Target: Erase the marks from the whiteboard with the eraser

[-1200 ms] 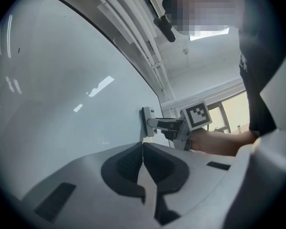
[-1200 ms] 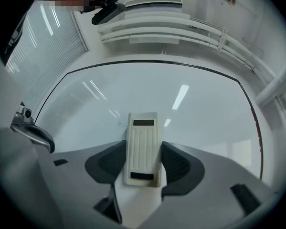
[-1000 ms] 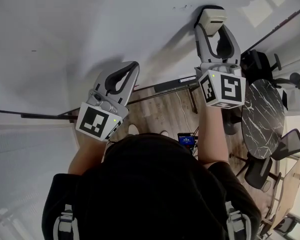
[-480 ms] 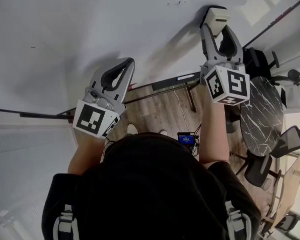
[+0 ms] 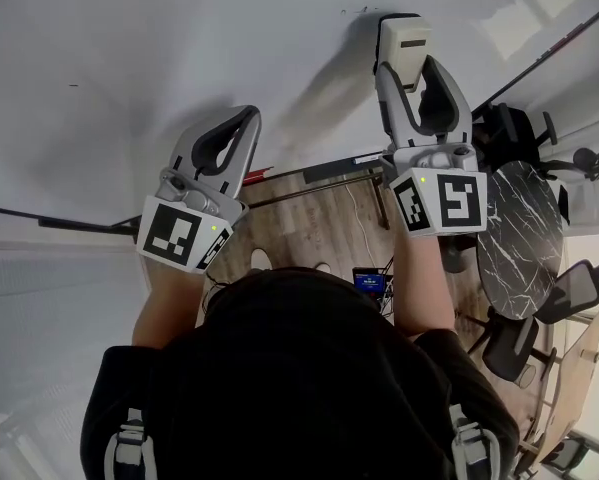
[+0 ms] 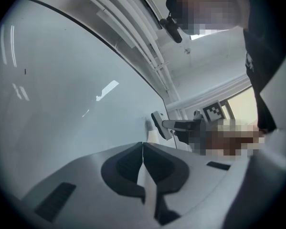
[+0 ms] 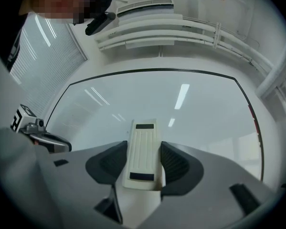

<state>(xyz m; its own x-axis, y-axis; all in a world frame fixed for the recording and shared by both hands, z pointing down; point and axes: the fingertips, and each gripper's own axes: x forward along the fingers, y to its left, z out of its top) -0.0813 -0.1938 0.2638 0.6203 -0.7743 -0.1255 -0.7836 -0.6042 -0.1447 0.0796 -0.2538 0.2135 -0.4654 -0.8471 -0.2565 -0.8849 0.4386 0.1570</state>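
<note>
The whiteboard (image 5: 179, 38) fills the top of the head view. It carries a few small dark marks (image 5: 354, 10) just left of the eraser, and one tiny dash (image 5: 74, 85) far left. My right gripper (image 5: 409, 68) is shut on the cream eraser (image 5: 403, 43), which is pressed flat against the board. In the right gripper view the eraser (image 7: 142, 151) sits upright between the jaws of the right gripper (image 7: 143, 162). My left gripper (image 5: 247, 118) is shut and empty, held near the board lower left. Its jaws meet in the left gripper view (image 6: 143, 149).
The board's tray ledge (image 5: 374, 158) runs below the grippers. A round marble table (image 5: 524, 238) and black office chairs (image 5: 514, 123) stand on the wooden floor to the right. A small lit screen (image 5: 371, 280) shows near the person's head.
The right gripper slid the eraser left along the board, closer to the small marks. The left gripper drifted slightly left and stayed shut.
</note>
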